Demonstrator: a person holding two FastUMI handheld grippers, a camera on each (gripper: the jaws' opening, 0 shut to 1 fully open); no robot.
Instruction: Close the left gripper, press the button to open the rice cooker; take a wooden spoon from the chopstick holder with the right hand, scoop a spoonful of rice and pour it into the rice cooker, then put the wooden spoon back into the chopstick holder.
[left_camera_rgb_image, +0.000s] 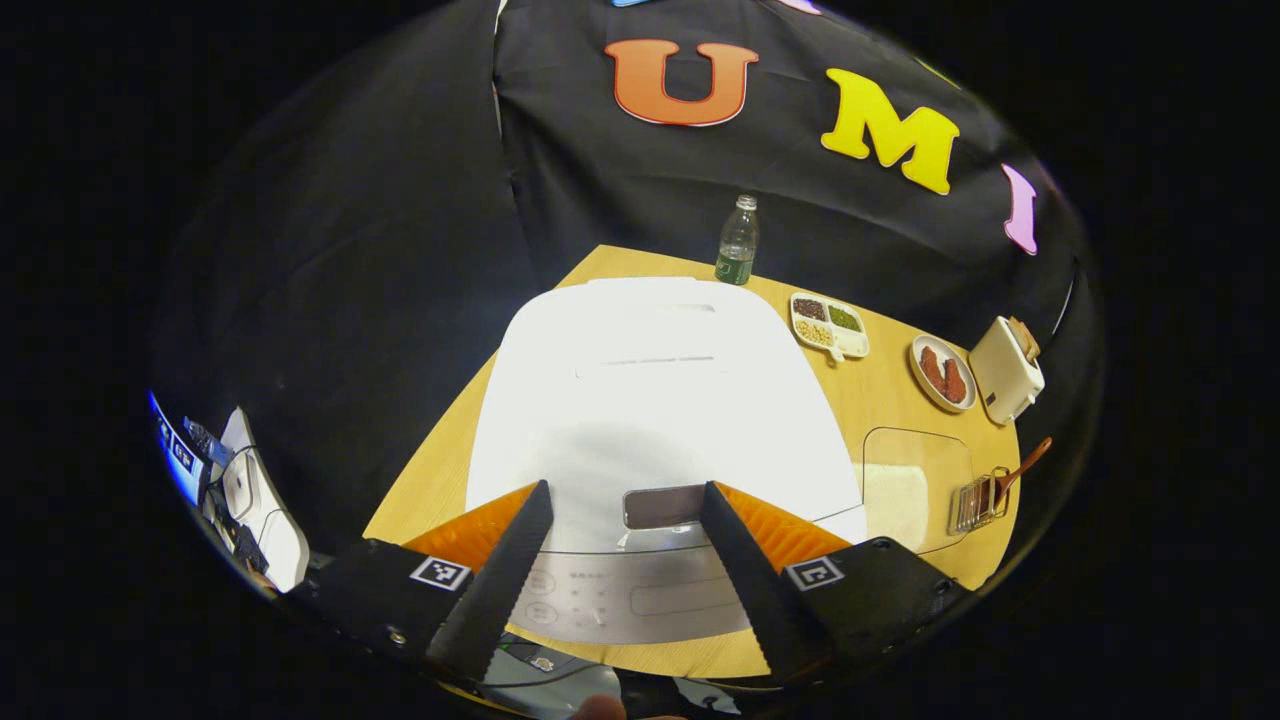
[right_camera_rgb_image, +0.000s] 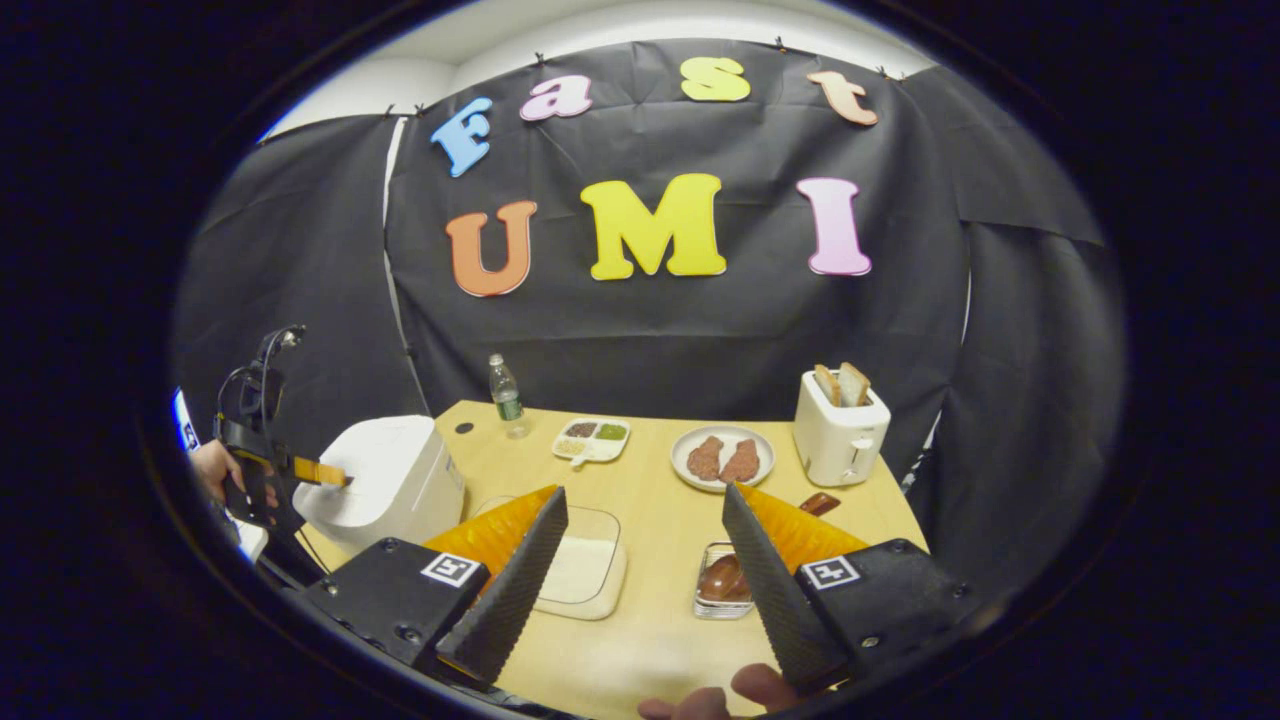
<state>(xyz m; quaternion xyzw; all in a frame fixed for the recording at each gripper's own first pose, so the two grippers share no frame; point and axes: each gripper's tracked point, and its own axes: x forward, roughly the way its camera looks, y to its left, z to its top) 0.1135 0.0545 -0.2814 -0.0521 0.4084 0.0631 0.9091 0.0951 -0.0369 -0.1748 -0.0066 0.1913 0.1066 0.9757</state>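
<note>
The white rice cooker (left_camera_rgb_image: 660, 400) stands with its lid down. Its silver lid button (left_camera_rgb_image: 665, 505) lies between the fingers of my left gripper (left_camera_rgb_image: 626, 492), which is open and hovers just above the cooker's front. In the right gripper view, the same cooker (right_camera_rgb_image: 385, 480) is at the far left, with the left gripper (right_camera_rgb_image: 335, 475) held by a hand over it. My right gripper (right_camera_rgb_image: 645, 495) is open and empty above the table's near side. The wire chopstick holder (right_camera_rgb_image: 725, 585) holds the wooden spoon (right_camera_rgb_image: 818, 503). A glass container of rice (right_camera_rgb_image: 580, 565) sits beside it.
At the back of the wooden table (right_camera_rgb_image: 650, 640) stand a water bottle (right_camera_rgb_image: 507, 395), a divided dish of grains (right_camera_rgb_image: 592, 438), a plate with meat (right_camera_rgb_image: 722, 457) and a white toaster (right_camera_rgb_image: 840, 430) with bread in it. Black cloth walls close in the booth.
</note>
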